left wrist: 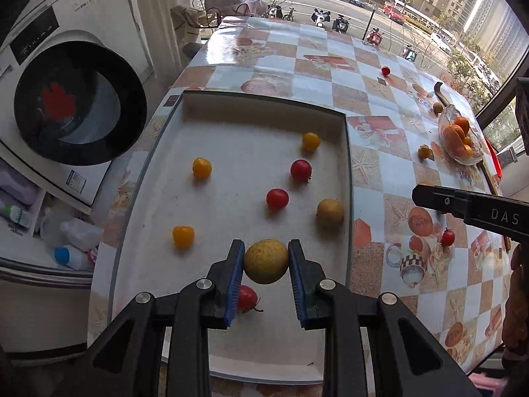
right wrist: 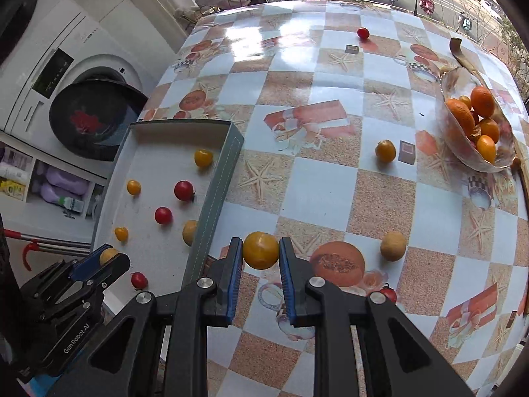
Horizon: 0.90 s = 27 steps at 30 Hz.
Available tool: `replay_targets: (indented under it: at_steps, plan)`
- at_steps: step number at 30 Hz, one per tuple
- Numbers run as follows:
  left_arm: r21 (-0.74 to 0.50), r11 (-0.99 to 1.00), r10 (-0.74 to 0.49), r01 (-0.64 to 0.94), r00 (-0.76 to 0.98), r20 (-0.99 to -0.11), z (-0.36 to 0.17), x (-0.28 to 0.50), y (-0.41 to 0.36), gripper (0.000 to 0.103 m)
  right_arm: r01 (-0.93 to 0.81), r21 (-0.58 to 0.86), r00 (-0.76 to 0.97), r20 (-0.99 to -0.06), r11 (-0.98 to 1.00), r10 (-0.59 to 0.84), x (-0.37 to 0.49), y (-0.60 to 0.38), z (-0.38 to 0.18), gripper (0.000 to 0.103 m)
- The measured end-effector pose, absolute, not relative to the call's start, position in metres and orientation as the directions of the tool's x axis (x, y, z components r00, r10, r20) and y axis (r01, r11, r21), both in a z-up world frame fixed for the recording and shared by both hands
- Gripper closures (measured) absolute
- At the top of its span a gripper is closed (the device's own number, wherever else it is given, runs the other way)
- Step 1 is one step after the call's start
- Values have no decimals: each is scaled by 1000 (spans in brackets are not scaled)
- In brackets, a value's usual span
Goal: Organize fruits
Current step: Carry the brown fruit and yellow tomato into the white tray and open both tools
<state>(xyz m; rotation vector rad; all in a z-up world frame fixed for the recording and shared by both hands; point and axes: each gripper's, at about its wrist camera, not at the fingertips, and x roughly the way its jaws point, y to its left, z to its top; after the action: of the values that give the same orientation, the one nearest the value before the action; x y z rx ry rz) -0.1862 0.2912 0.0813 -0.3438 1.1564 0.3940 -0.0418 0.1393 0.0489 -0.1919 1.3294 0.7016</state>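
"DAS" is read on the right claw (left wrist: pixel 417 196) and "GenRobot.AI" on the left claw (right wrist: pixel 110 258).

Yellow fruit (right wrist: pixel 260 250) between right gripper (right wrist: pixel 258 254) jaws

White washing machine (left wrist: pixel 49 66) with dark round door; bottles (left wrist: pixel 71 241) below; parked scooters (left wrist: pixel 330 20) beyond the window
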Motion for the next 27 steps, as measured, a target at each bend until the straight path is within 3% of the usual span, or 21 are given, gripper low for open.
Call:
replay_targets:
  at_steps: [14,27]
  plan:
    - [-15,804,165,-595,247,-955,37,-235,339,75,-695,277,-64,-943,663,327,-92,239,14,79]
    - [-2,808,161,-589,224,-961,21,-230,342,74,-787,118,21,-976,606,217,-107,265,-12,79]
